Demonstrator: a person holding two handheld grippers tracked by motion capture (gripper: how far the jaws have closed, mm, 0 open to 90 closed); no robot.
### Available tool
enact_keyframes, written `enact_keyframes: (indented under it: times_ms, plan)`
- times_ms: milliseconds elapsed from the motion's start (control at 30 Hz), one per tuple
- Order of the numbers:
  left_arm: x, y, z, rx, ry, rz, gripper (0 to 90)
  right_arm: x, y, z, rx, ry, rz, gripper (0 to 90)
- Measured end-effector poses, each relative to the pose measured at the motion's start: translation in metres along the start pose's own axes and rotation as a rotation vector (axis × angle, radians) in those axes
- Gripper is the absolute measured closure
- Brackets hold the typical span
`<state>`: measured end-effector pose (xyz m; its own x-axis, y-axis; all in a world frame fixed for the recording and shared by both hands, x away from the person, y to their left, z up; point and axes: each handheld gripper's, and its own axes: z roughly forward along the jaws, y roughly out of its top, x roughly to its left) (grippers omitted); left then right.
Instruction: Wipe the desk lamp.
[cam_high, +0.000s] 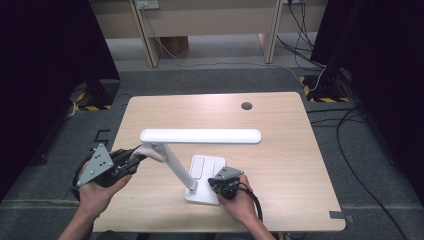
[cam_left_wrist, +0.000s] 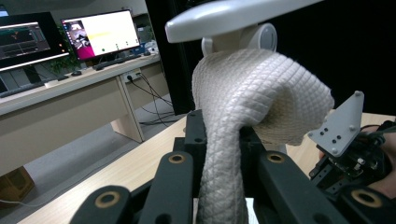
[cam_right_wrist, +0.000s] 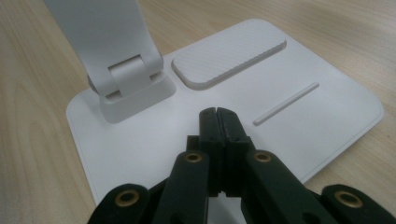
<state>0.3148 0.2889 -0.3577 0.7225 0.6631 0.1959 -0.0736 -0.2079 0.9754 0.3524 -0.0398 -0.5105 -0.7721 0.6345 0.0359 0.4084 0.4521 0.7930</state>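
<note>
1. One wooden table (cam_high: 280, 150) carried the whole job, its bare top running out toward 12 o'clock from the person's edge.

2. White and tall, the desk lamp (cam_high: 200, 136) stood near the table's 6 o'clock edge, its long head lying level across the middle and its slanted arm dropping to the lamp base (cam_high: 202, 167) at about 5 o'clock from the head's left end.

3. At 9 o'clock from the base, the left gripper (cam_high: 134, 161) had its jaws clamped on a white quilted cloth (cam_left_wrist: 243, 107), which bunched up just below the lamp's hinge (cam_left_wrist: 261, 39) in the left gripper view; whether the cloth touched the hinge I could not tell.

4. At 3 o'clock on the base, the right gripper (cam_right_wrist: 217, 116) had its jaws pressed together with nothing between them, the tips resting on or just over the flat plate, beside the ribbed pad (cam_right_wrist: 229, 58).

5. Judged from this, the step in hand was wiping the lamp, with the cloth brought to the hinge end while the other gripper steadied the base.

6. Next, the move would call for pressing the cloth onto the head or hinge and drawing it along toward 3 o'clock, gently enough that the hinge does not fold, with the base held down throughout.
</note>
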Motion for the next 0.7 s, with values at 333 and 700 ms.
enact_keyframes:
  times_ms: [333, 700]
  plan:
    - [0.002, 0.0019, 0.0043, 0.011, -0.013, 0.032, 80.1, 0.0004, 0.001, 0.0006, 0.004, -0.003, -0.002, 89.8]
    - [-0.0031, -0.004, 0.0073, 0.015, -0.024, 0.035, 80.3, 0.0001, 0.001, 0.0009, 0.001, -0.001, -0.002, 89.9]
